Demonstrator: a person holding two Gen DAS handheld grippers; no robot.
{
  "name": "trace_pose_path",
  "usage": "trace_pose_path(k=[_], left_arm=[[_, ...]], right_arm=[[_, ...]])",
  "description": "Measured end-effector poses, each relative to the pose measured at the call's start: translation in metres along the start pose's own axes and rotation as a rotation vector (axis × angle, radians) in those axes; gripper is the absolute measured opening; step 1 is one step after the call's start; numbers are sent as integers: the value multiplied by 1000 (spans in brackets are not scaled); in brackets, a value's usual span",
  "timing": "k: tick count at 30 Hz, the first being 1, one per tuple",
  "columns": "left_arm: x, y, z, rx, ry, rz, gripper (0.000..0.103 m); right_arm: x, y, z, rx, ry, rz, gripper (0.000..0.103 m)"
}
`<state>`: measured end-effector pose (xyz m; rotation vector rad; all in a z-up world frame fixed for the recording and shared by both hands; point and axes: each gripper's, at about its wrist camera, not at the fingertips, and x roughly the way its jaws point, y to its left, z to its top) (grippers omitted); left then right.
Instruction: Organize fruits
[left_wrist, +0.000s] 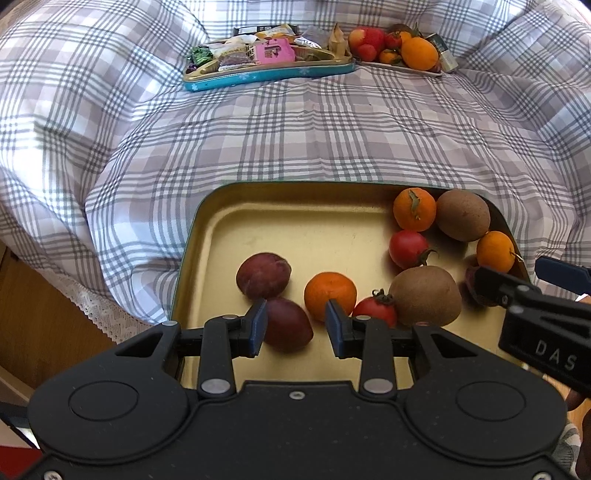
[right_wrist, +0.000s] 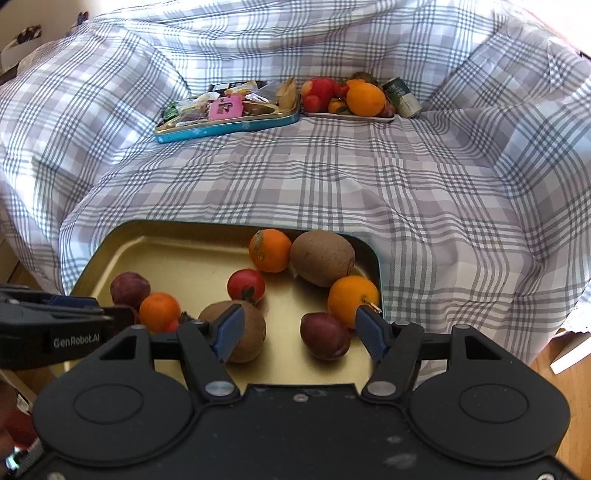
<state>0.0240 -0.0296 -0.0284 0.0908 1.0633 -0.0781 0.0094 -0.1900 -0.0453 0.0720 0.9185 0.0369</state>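
A gold tin tray (left_wrist: 288, 229) (right_wrist: 177, 254) holds mixed fruit: purple plums, oranges, tomatoes and brown kiwis. My left gripper (left_wrist: 295, 325) is open over its near edge, with a plum (left_wrist: 290, 325) between the fingers and an orange (left_wrist: 330, 295) just beyond. My right gripper (right_wrist: 299, 330) is open, with another plum (right_wrist: 325, 335) between its fingers, a kiwi (right_wrist: 240, 332) by its left finger and an orange (right_wrist: 352, 300) by its right finger. Each gripper shows in the other's view, the right one (left_wrist: 546, 306) and the left one (right_wrist: 51, 325).
A plaid cloth (left_wrist: 314, 129) covers the surface. At the back stand a blue tin of wrapped snacks (left_wrist: 266, 55) (right_wrist: 225, 110), a white plate of fruit (left_wrist: 399, 48) (right_wrist: 351, 98) and a can (right_wrist: 402, 96). Wooden floor shows at the lower left (left_wrist: 40, 310).
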Motion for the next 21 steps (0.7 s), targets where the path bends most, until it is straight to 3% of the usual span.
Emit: trace_pose_path(k=[21], left_arm=[[25,14,43,-8,117,-44,44]], right_arm=[[27,2,47,11,134,7,71]])
